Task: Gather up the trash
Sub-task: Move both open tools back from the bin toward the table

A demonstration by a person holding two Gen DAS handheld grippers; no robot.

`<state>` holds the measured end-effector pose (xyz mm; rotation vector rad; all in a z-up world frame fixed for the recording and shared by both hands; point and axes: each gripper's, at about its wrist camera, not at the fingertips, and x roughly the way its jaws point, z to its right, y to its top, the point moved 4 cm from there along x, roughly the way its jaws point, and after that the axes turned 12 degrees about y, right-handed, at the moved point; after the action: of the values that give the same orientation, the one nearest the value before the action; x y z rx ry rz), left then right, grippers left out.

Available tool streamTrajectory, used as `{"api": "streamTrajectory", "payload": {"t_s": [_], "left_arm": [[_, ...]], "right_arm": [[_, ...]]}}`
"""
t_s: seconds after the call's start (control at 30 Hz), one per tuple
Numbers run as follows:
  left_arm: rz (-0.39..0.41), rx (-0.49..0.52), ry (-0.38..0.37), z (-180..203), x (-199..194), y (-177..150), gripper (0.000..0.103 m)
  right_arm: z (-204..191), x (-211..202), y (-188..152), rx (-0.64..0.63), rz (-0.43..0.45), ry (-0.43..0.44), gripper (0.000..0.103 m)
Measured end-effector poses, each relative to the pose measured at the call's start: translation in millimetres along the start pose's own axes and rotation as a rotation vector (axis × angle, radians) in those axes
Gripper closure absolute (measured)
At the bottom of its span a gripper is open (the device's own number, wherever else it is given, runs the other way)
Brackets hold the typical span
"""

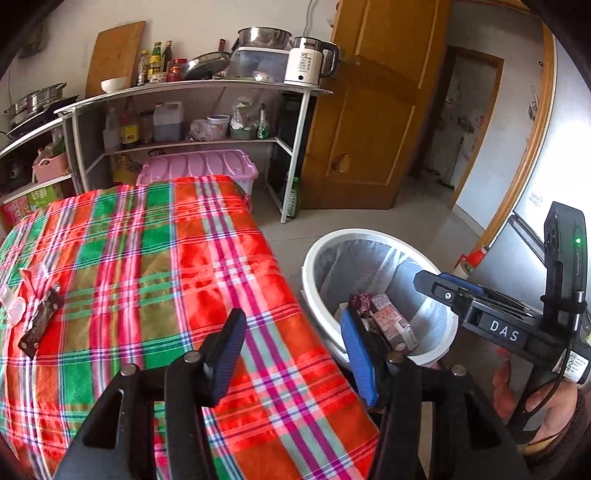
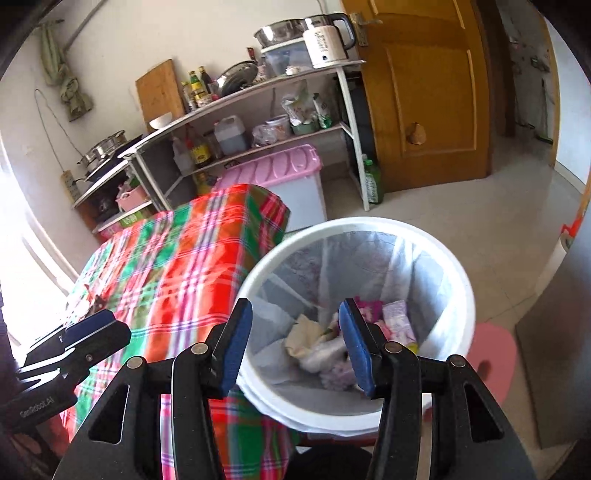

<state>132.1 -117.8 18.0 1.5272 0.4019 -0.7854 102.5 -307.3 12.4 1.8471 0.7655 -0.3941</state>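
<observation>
Above the bin (image 2: 458, 280) rim, right claw (image 2: 291, 343) gapes empty.

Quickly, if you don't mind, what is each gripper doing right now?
Left gripper: open, holding nothing, over the edge of the plaid table.
Right gripper: open, holding nothing, above the white trash bin.

We see a pale wall (image 1: 207, 22) behind a grey metal shelf rack (image 1: 192, 92) crowded with bottles, pots and a white kettle (image 1: 304, 62). A wooden cutting board (image 1: 116, 55) leans beside it. A pink-lidded storage box (image 1: 199, 166) sits on the light tiled floor (image 2: 461, 206), and a brown wooden door (image 2: 424, 92) stands open to a dim hallway
</observation>
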Motion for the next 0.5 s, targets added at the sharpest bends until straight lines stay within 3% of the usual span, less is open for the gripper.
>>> {"api": "streamTrajectory", "payload": {"t_s": [0.5], "left_arm": [[0.009, -0.216, 0.166, -134.8, -19.1, -29.6, 0.047]], "right_arm": [[-95.2, 49.1, -12.0, -0.130, -0.052, 0.122, 0.051]]}}
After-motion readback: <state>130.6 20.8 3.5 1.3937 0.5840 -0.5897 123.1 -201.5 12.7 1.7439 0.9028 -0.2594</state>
